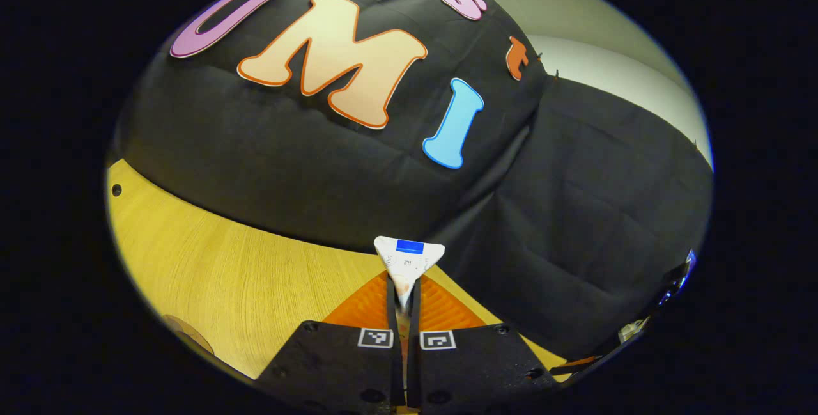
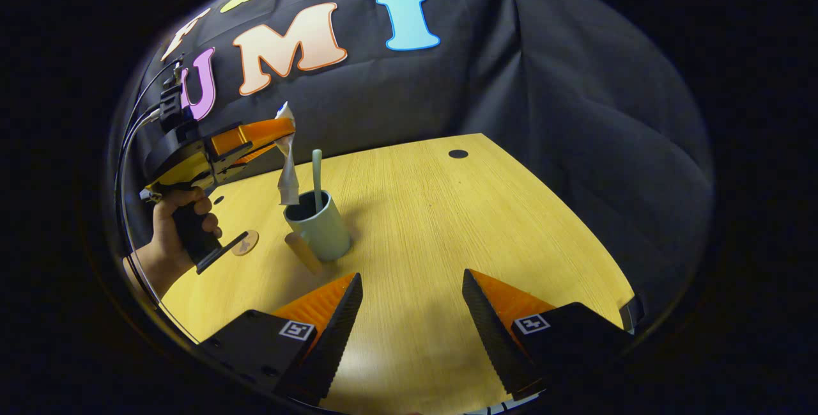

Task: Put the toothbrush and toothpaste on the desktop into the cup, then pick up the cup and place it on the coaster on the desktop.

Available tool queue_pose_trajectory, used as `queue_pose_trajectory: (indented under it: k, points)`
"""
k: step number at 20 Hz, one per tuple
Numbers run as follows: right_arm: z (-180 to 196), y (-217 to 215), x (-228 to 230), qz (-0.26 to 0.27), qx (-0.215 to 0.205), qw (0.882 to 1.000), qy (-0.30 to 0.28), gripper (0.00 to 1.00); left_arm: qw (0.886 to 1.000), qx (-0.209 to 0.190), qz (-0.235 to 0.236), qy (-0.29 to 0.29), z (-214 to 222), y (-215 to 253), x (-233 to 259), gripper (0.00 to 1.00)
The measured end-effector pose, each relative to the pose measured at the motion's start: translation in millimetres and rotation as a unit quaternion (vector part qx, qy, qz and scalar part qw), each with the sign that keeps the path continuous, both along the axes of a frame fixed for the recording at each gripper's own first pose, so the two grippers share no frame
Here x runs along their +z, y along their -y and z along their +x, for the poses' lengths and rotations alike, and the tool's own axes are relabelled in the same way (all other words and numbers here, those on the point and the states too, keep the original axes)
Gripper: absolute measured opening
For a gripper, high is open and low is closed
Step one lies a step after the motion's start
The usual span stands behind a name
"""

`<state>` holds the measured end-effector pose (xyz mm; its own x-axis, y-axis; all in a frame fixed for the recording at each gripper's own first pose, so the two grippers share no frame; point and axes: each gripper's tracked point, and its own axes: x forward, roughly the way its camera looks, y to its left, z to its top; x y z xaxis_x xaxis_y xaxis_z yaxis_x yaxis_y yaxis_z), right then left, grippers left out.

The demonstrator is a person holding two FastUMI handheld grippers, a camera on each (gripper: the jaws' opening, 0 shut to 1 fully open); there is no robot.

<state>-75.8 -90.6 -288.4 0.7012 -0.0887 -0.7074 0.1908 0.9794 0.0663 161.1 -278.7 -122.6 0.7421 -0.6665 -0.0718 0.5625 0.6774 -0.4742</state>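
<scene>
Left gripper (image 2: 281, 137) sits at 9 o'clock in the right gripper view, raised above the table (image 2: 447, 210), fingers roughly level and pointing toward the cup (image 2: 317, 225). A hand (image 2: 176, 223) grips its handle from below. Its jaws are pressed on the toothpaste (image 2: 287, 165), pinching the tube near its flat crimped end; the tube hangs down with its lower end at the cup's rim, whether inside it or just behind I cannot tell. In the left gripper view the crimped end (image 1: 409, 258) sticks out past the closed fingertips.

Toothbrush (image 2: 316, 172) stands upright in the cup. Cup is on the table at 10 o'clock from the right gripper (image 2: 412, 313).

Right gripper hovers low over the table, jaws spread wide, holding nothing.

Coaster (image 2: 245, 242) lies flat on the table just below the left gripper's handle, near the cup, apart from it.
</scene>
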Motion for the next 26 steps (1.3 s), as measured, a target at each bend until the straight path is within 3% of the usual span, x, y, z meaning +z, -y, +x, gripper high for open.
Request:
queue_pose_trajectory:
  k: [4, 13, 14, 15, 18, 24, 25, 26]
  points:
    - [4, -6, -2, 0.002, 0.003, 1.0, -0.002, 0.97, 1.0, -0.007, 0.021, 0.004, -6, 5, -15, 0.01]
    - [9, -6, -1, 0.007, 0.009, 1.0, 0.003, 0.97, 0.998, 0.047, 0.048, 0.008, -8, -12, -31, 0.04]
    - [9, -5, 0, 0.008, 0.01, 1.0, 0.004, 0.97, 0.998, 0.048, 0.046, 0.002, -12, -14, -33, 0.1]
    - [10, -5, 3, 0.008, 0.012, 1.0, 0.007, 0.97, 0.999, 0.034, 0.03, -0.005, -18, -8, -33, 0.22]
    - [15, -8, 7, 0.013, 0.022, 1.0, 0.014, 0.97, 0.997, 0.061, 0.041, 0.003, -30, -21, -26, 0.94]
    - [32, -23, 19, 0.037, 0.066, 0.997, 0.034, 0.97, 0.992, 0.099, 0.081, 0.014, -54, -52, -12, 0.95]
    - [37, -26, 22, 0.045, 0.074, 0.996, 0.038, 0.92, 0.989, 0.112, 0.091, 0.017, -59, -61, -8, 0.95]
    - [41, -31, 22, 0.053, 0.083, 0.994, 0.04, 0.97, 0.987, 0.124, 0.099, 0.022, -63, -70, -5, 0.95]
